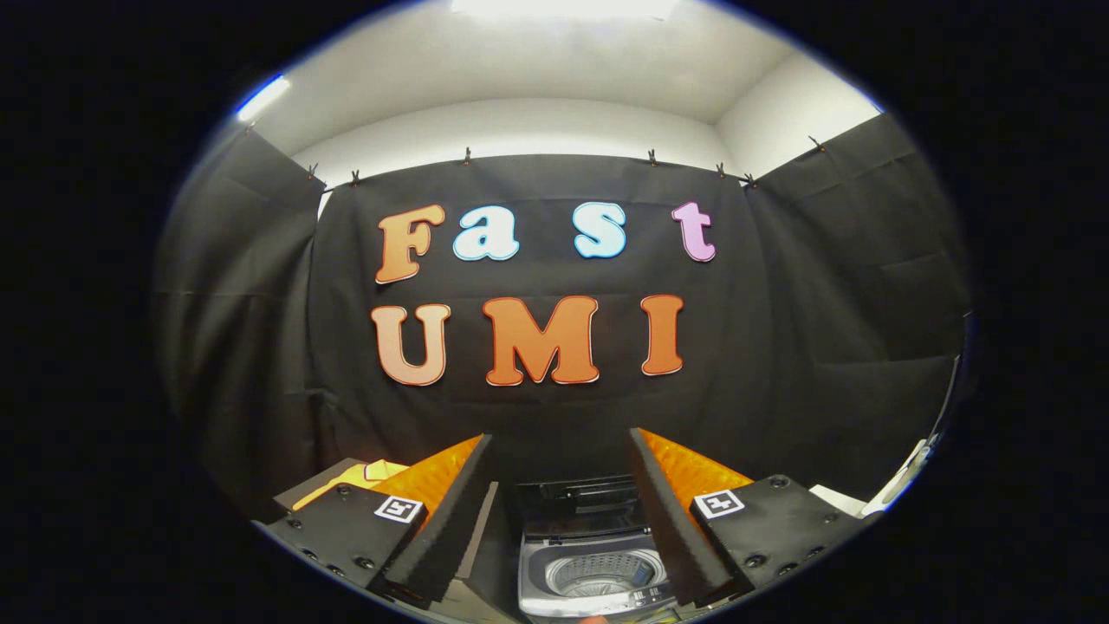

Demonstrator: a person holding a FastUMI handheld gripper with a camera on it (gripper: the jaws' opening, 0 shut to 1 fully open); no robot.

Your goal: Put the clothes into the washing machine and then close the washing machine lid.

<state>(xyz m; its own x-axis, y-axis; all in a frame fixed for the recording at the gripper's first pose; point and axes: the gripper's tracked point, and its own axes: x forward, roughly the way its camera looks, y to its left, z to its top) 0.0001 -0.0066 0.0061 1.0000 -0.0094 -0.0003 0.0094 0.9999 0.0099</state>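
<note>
Jaws: mine stand wide apart, gripper holding nothing.
Washing machine: between my fingers, lid up.
Yellow garment: beyond my left finger.

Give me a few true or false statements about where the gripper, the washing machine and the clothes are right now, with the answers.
1. The gripper has its fingers spread apart with nothing between them. True.
2. The washing machine has its lid shut. False: the lid stands open behind the tub, and the drum shows.
3. The yellow garment lies in the drum. False: it rests off to the left of the machine, beyond the left finger.
4. The washing machine sits below, in the gap between the two fingers. True.
5. The fingers press on the yellow garment. False: they touch nothing.
</note>
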